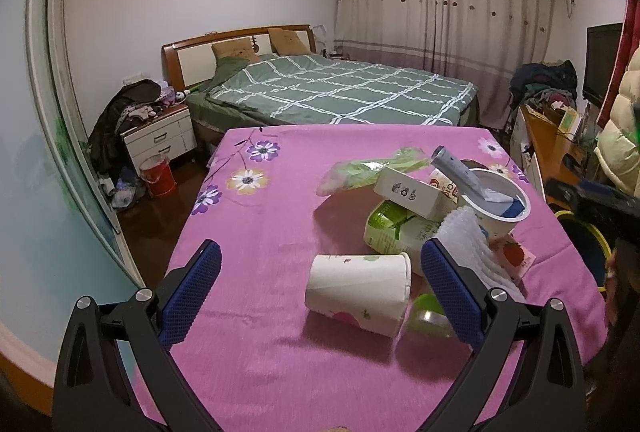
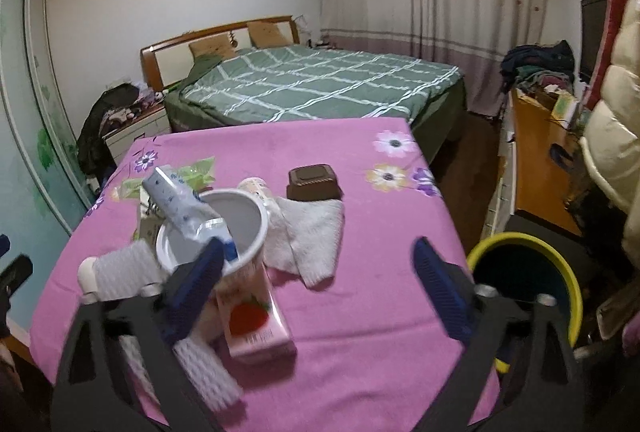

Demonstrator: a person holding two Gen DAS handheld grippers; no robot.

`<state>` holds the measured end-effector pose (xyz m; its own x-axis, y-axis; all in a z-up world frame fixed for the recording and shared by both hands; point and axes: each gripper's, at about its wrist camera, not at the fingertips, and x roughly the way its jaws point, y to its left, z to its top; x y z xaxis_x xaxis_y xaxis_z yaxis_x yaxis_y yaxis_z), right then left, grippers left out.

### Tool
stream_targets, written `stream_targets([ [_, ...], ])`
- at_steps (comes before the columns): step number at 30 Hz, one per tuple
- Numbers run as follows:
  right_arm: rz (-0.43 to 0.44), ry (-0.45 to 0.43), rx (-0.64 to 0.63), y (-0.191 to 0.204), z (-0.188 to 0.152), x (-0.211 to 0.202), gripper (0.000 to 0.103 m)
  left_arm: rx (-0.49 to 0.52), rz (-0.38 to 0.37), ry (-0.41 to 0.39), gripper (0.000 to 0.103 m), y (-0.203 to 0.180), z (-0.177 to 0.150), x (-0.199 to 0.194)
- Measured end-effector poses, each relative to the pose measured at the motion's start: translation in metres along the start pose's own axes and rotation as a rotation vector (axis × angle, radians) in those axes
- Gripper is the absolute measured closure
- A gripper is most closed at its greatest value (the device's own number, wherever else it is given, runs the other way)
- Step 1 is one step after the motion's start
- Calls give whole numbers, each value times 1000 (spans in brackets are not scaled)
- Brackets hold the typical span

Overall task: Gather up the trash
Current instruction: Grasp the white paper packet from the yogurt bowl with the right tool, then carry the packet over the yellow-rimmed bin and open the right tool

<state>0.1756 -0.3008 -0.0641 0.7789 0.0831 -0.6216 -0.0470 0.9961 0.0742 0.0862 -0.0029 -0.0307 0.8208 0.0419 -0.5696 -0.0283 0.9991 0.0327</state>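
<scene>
A heap of trash lies on the pink flowered tablecloth [image 1: 256,232]. A white paper cup [image 1: 360,292] lies on its side between the wide-apart fingers of my left gripper [image 1: 321,250], which is open; neither pad touches it. Behind it are a green carton [image 1: 394,228], a white box [image 1: 412,191] and a white tub [image 1: 500,199] with a blue-white wrapper in it. My right gripper [image 2: 318,246] is open above a pink strawberry carton [image 2: 256,324], not pressing it. The tub [image 2: 240,220], a white cloth [image 2: 312,236] and white foam netting [image 2: 124,272] lie close by.
A yellow-rimmed bin [image 2: 570,284] stands on the floor off the table's right edge. A small brown box [image 2: 314,183] sits further back on the table. Beyond are a green bed [image 1: 340,91], a nightstand [image 1: 160,139], a red bucket [image 1: 158,175] and a wooden desk [image 2: 536,167].
</scene>
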Motion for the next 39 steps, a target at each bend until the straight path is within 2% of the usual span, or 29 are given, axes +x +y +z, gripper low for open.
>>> stream_targets([
  [3, 61, 47, 4, 8, 13, 19, 38, -2, -2, 5, 5, 1, 2, 10],
  [8, 184, 42, -113, 53, 28, 25, 39, -21, 3, 16, 5, 7, 5, 26],
  [12, 188, 61, -231, 92, 33, 38, 39, -33, 14, 22, 5, 14, 5, 34],
  [18, 159, 97, -302, 117, 35, 55, 39, -43, 8, 40, 5, 22, 3, 46],
  [20, 155, 107, -308, 119, 34, 59, 41, -42, 1, 44, 5, 23, 2, 48],
  [22, 166, 129, -298, 117, 33, 63, 60, -40, -8, 46, 5, 22, 2, 50],
  [23, 171, 134, -293, 116, 33, 65, 63, -40, -11, 46, 5, 22, 1, 50],
  [24, 177, 135, -285, 114, 33, 65, 72, -40, -14, 47, 5, 22, 0, 51],
  [25, 180, 136, -279, 113, 33, 64, 76, -40, -17, 48, 5, 22, 0, 52],
  [28, 211, 111, -254, 110, 36, 54, 82, -42, -19, 50, 5, 22, 0, 54],
  [39, 325, -49, -130, 71, 63, -17, 83, -8, -56, 43, 5, 4, 0, 48],
])
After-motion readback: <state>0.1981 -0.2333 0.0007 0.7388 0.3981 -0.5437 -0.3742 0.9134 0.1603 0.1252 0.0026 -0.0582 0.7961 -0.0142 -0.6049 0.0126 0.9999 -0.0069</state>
